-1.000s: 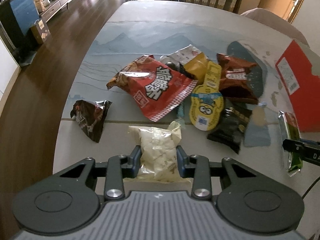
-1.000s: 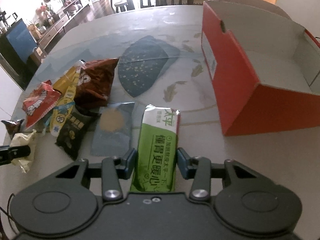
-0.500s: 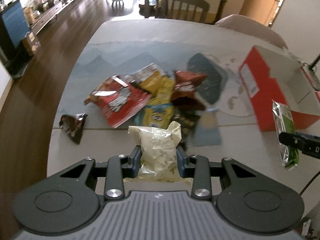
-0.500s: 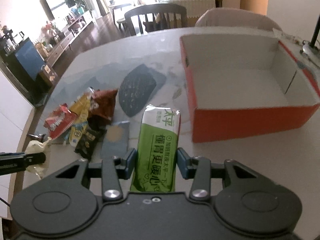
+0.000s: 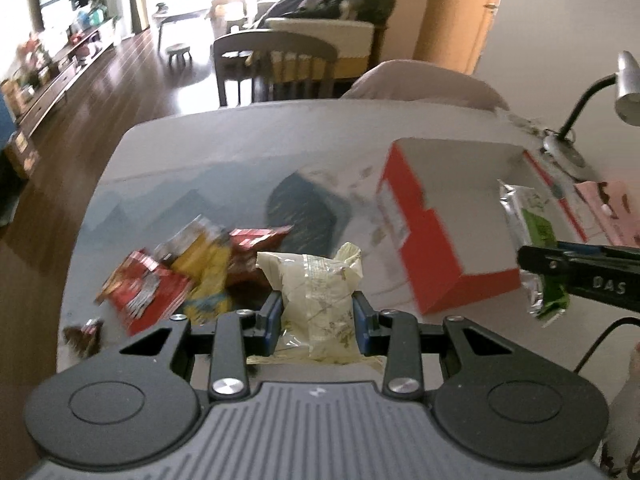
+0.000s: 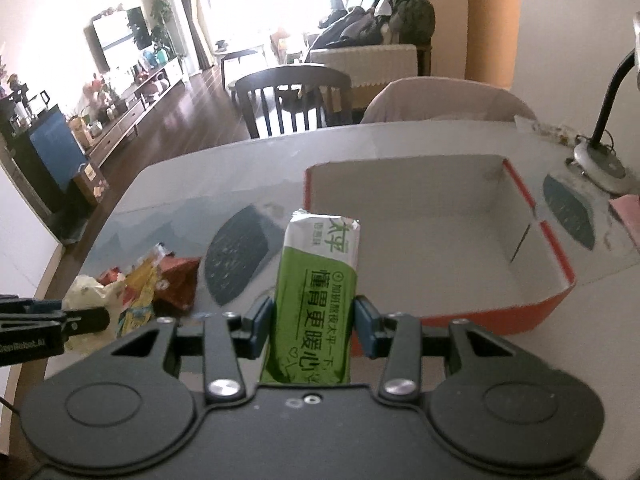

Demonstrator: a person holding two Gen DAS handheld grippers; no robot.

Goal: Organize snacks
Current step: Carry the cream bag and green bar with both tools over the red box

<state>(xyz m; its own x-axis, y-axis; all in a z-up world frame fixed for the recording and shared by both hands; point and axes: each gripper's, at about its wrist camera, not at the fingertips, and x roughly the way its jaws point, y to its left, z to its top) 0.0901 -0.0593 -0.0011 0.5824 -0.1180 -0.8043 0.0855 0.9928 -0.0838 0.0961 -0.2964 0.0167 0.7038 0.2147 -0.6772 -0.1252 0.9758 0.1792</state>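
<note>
My left gripper is shut on a pale yellow snack bag and holds it in the air above the table. My right gripper is shut on a green cracker packet, raised in front of the near wall of an open red box with a white inside. In the left wrist view the box stands at right, and the right gripper with the green packet hangs over it. A pile of snack bags lies on the table at left; it also shows in the right wrist view.
A small dark snack bag lies alone near the table's left edge. A desk lamp and pink paper sit right of the box. A dark chair stands at the table's far end.
Both grippers have risen well above the table with their packets and swung right toward the red box. The snack pile now looks smaller and farther left.
</note>
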